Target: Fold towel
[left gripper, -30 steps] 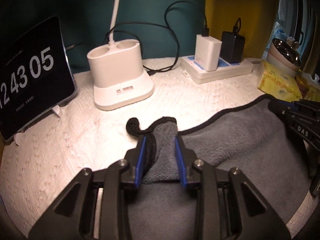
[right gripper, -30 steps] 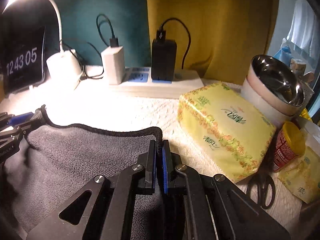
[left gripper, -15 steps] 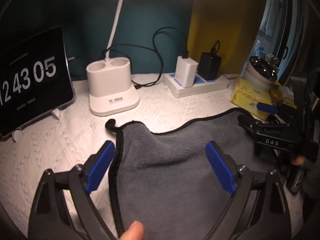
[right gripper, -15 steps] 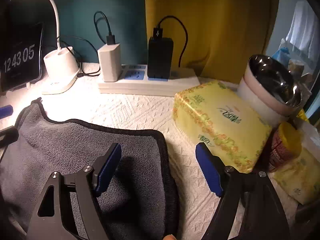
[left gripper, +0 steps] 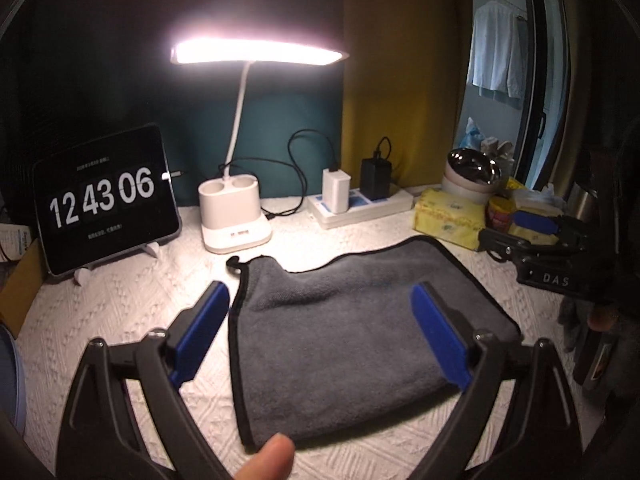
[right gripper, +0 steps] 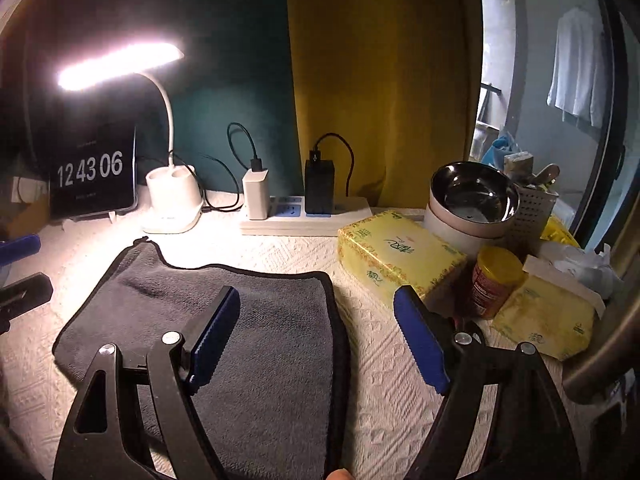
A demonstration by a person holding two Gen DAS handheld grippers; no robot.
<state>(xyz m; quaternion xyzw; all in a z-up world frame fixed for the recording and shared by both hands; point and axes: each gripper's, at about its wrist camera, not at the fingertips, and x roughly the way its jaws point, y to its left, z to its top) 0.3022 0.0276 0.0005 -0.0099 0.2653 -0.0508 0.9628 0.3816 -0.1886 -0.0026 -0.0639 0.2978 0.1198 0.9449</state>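
A grey towel (left gripper: 352,328) with black edging lies folded flat on the white textured tablecloth (left gripper: 120,304). It also shows in the right wrist view (right gripper: 256,320). My left gripper (left gripper: 320,328) is open and empty, raised above the towel's near part. My right gripper (right gripper: 316,328) is open and empty, above the towel's right edge. The right gripper also shows at the right of the left wrist view (left gripper: 536,240).
At the back stand a tablet clock (left gripper: 104,200), a lit desk lamp base (left gripper: 234,220) and a power strip with chargers (left gripper: 360,204). A yellow tissue pack (right gripper: 396,260), a steel bowl (right gripper: 472,200), a red jar (right gripper: 494,284) and packets crowd the right side.
Both grippers have opened, let go of the towel's far corners, and pulled back and up. The towel now lies flat and folded.
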